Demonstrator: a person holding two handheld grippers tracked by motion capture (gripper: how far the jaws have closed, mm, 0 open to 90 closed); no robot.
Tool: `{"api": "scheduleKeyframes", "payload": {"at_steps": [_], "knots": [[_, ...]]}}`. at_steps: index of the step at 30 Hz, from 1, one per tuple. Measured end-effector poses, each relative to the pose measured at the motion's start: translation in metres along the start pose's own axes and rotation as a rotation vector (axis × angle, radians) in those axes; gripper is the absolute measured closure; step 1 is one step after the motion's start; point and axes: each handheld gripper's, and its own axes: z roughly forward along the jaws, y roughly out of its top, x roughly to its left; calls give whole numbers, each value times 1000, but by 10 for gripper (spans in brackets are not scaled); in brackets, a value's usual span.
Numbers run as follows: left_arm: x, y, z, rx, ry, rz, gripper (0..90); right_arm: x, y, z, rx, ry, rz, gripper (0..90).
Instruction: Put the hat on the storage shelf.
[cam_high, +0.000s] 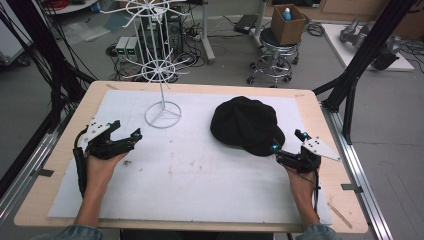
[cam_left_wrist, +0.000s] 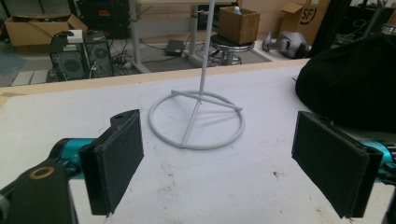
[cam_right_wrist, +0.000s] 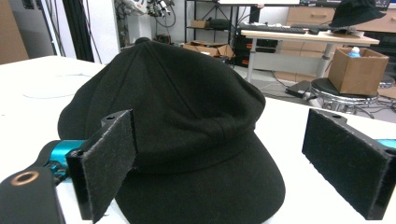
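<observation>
From the high view I see my left gripper (cam_high: 126, 129) low near the left edge of the white mat (cam_high: 200, 185) that covers the wooden table (cam_high: 320, 120), its jaws spread wide with nothing between them. My right gripper (cam_high: 287, 141) sits toward the table's right edge, jaws also spread, its tips just at the brim of the black soft fabric cap (cam_high: 245, 122), which lies on the mat right of centre, toward the far edge. The white wire hat stand with a ring base (cam_high: 163, 114) rises from the mat left of the cap, toward the far edge, well apart from both grippers. In the left gripper view my left gripper (cam_left_wrist: 217, 161) has its padded jaws far apart over bare mat, the stand's ring base (cam_left_wrist: 196, 120) ahead between them and the cap (cam_left_wrist: 350, 84) off to the right. In the right gripper view my right gripper (cam_right_wrist: 219, 163) has its jaws wide, and the cap (cam_right_wrist: 187, 130) fills the gap, brim toward me; the left pad sits just beside the cap's side, though I cannot tell whether it touches, and the right pad stands clear of it.
</observation>
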Motion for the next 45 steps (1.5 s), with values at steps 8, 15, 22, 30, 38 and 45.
{"api": "scheduleKeyframes", "payload": {"at_steps": [8, 15, 22, 30, 38, 45], "knots": [[-1, 0, 0, 5, -2, 0, 167, 5, 5, 4, -15, 20, -15, 94], [-2, 0, 0, 6, -9, 1, 167, 11, 12, 7, -34, 41, -24, 94], [-3, -1, 2, 3, -15, -4, 168, 21, 21, 15, -31, 89, -32, 94], [-1, -1, 2, 1, -14, -10, 169, 46, 35, 49, -14, 167, -47, 95], [-2, -1, 1, -1, -19, -10, 169, 58, 34, 86, 63, 176, -69, 136], [-3, 0, 1, -6, -21, -10, 169, 50, 23, 100, 124, 156, -47, 136]]}}
